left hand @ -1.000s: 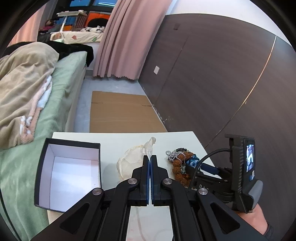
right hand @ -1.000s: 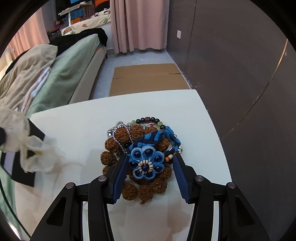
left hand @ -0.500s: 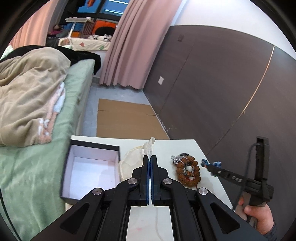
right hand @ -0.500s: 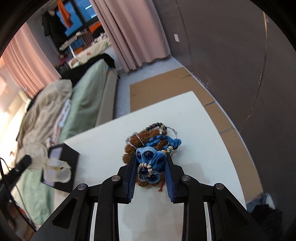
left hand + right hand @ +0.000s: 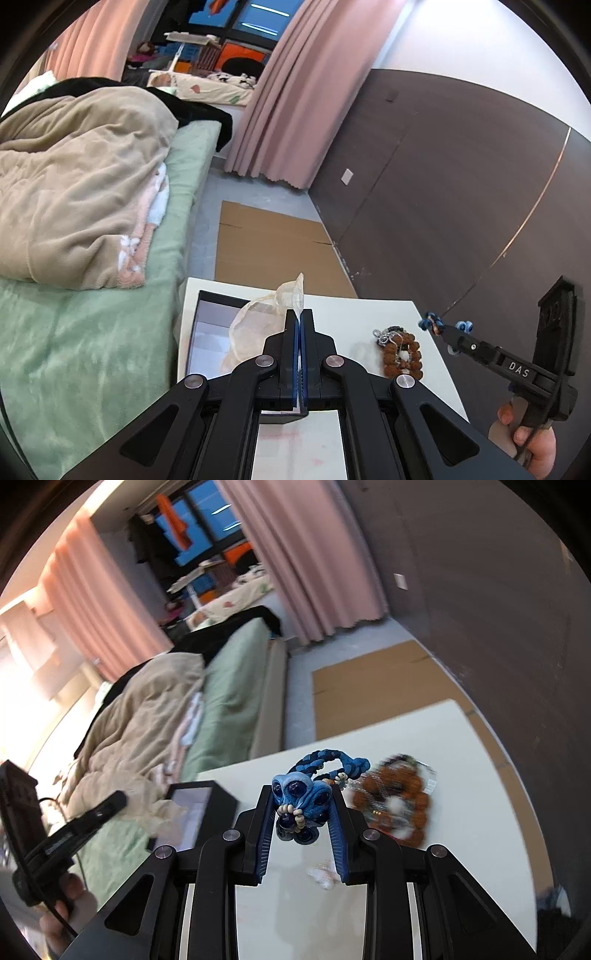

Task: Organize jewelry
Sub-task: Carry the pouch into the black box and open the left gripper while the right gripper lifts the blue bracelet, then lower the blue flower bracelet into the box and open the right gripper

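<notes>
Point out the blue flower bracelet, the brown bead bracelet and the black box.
blue flower bracelet (image 5: 301,803): right wrist view, on the squeezed flower face.
brown bead bracelet (image 5: 388,358): left wrist view, on its left-hand beads.
black box (image 5: 207,332): left wrist view, on the pale inner floor.

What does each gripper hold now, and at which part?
Right gripper: the blue bracelet, by its flower ornament. Left gripper: the sheer pouch, pinched at its top edge.

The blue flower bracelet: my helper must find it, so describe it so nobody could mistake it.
Start at the white table beside the green bed. Above it, the right gripper pinches the blue flower bracelet. Unlike the brown bead bracelets lying on the table, it is blue, with a braided cord and a cream-beaded flower.
</notes>
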`<action>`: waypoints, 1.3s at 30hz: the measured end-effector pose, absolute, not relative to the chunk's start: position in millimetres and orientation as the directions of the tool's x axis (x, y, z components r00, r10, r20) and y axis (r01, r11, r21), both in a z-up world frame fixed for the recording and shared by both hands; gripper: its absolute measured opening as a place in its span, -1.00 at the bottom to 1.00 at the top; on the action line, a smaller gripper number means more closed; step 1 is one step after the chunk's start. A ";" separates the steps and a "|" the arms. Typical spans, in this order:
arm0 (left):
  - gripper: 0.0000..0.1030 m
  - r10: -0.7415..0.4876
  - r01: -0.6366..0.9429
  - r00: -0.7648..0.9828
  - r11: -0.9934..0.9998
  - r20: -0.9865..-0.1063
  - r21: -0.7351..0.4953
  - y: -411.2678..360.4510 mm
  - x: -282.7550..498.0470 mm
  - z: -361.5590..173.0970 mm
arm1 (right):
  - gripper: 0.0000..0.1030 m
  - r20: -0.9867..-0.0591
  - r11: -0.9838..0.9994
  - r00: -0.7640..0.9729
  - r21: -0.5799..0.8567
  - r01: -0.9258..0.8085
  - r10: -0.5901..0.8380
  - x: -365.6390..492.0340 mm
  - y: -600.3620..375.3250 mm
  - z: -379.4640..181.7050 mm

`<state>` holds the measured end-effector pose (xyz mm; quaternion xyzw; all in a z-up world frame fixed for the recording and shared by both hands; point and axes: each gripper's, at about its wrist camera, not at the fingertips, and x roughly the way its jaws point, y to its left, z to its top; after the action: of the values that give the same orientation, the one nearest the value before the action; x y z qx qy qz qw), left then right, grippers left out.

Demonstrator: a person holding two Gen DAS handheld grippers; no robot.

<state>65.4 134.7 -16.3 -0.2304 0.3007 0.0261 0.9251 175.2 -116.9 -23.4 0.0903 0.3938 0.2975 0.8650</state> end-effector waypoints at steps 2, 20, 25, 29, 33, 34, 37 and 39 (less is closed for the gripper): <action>-1.00 -0.092 -0.190 0.817 0.889 -0.570 -0.417 137.8 66.8 -16.7 | -0.44 -0.625 0.792 0.497 0.389 -0.470 0.602 178.4 -102.1 -19.3; 0.76 0.030 -0.351 0.813 0.822 -0.581 -0.449 188.1 67.8 -17.0 | -0.44 -0.578 0.638 0.328 0.484 -0.599 0.747 178.8 -27.8 -35.5; 0.76 0.064 -0.385 0.813 0.805 -0.579 -0.451 204.2 66.1 -17.9 | -0.43 -0.554 0.573 0.262 0.519 -0.634 0.790 172.2 -7.7 -37.4; 0.76 0.074 -0.404 0.807 0.793 -0.585 -0.456 213.1 65.3 -20.0 | -0.38 -0.539 0.519 0.205 0.532 -0.669 0.817 164.7 12.7 -40.0; 0.76 0.077 -0.411 0.804 0.788 -0.589 -0.458 217.0 62.7 -21.6 | 0.24 -0.589 0.546 0.181 0.531 -0.648 0.787 166.6 18.4 -48.8; 0.76 0.075 -0.411 0.803 0.789 -0.591 -0.458 217.0 63.3 -22.3 | 0.24 -0.591 0.555 0.189 0.534 -0.638 0.784 167.9 14.3 -49.7; 0.76 0.065 -0.400 0.801 0.798 -0.596 -0.450 210.8 64.5 -22.5 | 0.25 -0.607 0.588 0.213 0.526 -0.614 0.766 171.7 -2.2 -47.3; 0.76 0.062 -0.389 0.802 0.808 -0.594 -0.442 203.8 64.7 -20.8 | 0.27 -0.613 0.609 0.236 0.518 -0.601 0.754 173.6 -15.0 -44.5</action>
<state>64.7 203.8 -20.8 -0.2836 0.2890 0.1245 0.9059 173.6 -15.0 -44.5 0.0872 0.4406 0.4335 0.7813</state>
